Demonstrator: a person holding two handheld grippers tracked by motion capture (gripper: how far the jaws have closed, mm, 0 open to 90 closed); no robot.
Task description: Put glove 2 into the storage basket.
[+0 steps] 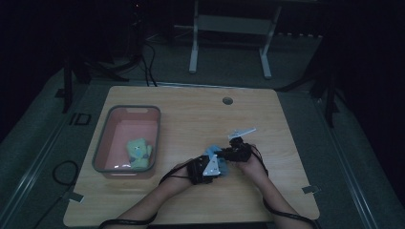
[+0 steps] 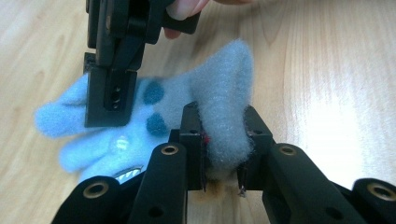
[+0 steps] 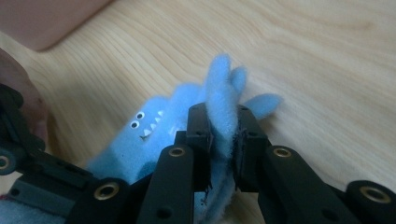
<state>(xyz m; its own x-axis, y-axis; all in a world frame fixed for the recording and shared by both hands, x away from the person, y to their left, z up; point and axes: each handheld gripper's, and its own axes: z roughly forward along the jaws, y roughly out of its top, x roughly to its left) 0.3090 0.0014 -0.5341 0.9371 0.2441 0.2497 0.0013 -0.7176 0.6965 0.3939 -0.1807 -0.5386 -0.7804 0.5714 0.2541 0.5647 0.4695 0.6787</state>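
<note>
Blue fleece toy (image 2: 154, 126) pinched at both ends | left gripper (image 2: 219, 161) fingers clamped on one fold, right gripper (image 3: 223, 149) fingers clamped on another, low over wooden surface (image 1: 191, 124) | risk: opposing pull stretching or tearing fleece; thin fold slipping from between fingers | pink bin (image 1: 102, 143) well apart

Wooden table (image 1: 191, 109); pink bin (image 1: 108, 139), perhaps plastic.

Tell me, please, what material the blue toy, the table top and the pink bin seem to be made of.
Blue toy: soft fleece or plush, probably; its surface is fuzzy and it squashes between the tongs. Table top: wood or a wood-look laminate; pale with grain lines, smooth, slight sheen. Pink bin: likely moulded plastic; smooth walls, rounded corners, grey rim.
</note>
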